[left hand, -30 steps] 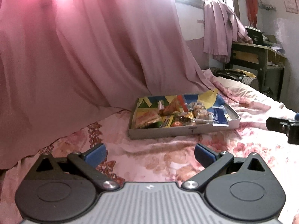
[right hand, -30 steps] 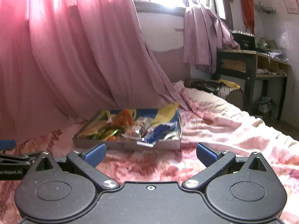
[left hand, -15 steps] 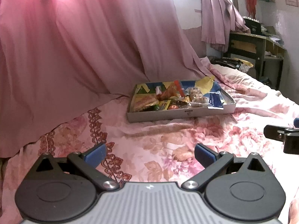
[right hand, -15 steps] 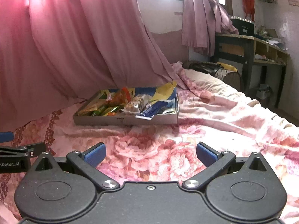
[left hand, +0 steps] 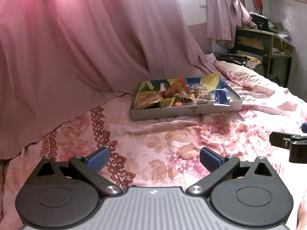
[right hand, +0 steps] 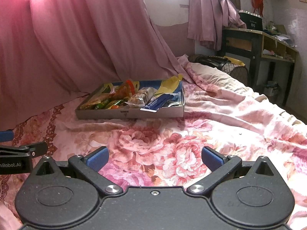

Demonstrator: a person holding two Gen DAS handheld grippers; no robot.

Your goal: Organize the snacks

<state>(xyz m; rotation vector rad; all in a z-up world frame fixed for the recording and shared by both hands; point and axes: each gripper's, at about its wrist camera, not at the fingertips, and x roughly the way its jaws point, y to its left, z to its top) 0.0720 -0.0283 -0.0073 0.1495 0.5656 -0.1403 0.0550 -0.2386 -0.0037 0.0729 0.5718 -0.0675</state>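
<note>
Left wrist view: floral bedsheet fills the space under and ahead of both tools, pink curtain behind it. Snack tray sits well ahead of the left gripper, slightly right of its centreline; ahead-left of the right gripper. Both grippers spread wide, empty, and a blue packet overhangs the tray's near wall.

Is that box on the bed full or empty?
Full: the box is open-topped and packed with snack packets across its width.

Both wrist cameras sit low over the bedspread, side by side, facing the far snack tray.
</note>
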